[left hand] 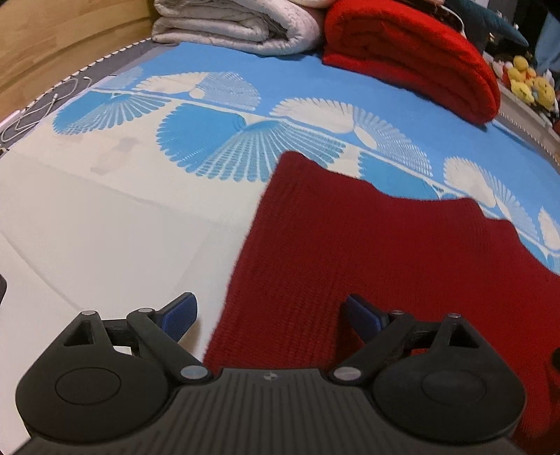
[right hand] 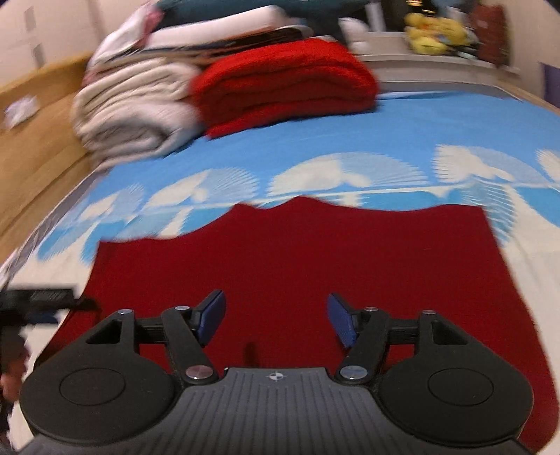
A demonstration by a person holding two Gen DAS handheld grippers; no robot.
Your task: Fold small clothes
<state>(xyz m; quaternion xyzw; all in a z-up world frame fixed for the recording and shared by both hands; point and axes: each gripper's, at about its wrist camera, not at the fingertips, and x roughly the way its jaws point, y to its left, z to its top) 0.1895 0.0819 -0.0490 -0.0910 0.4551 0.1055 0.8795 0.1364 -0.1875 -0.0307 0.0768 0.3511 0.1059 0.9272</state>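
1. L gripper (left hand: 271, 320): jaws spread wide, nothing held; its blue pads (left hand: 180, 316) sat either side of the left edge of the dark red knit garment (left hand: 367, 252).
2. R gripper (right hand: 276, 320): jaws also apart, empty, above the garment's middle (right hand: 290, 259).
3. Garment lay flat on blue/white fan-pattern bedspread (left hand: 217, 63), far edge wavy.
4. Beyond: folded red blanket (left hand: 409, 52) beside grey quilt (left hand: 238, 24); yellow plush toys (left hand: 528, 82) further back. R view blurred.

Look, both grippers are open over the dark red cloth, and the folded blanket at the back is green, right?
Not quite: the folded blanket at the back is bright red, not green, as the left wrist view shows. The rest holds: the left gripper and right gripper are open over the dark red cloth.
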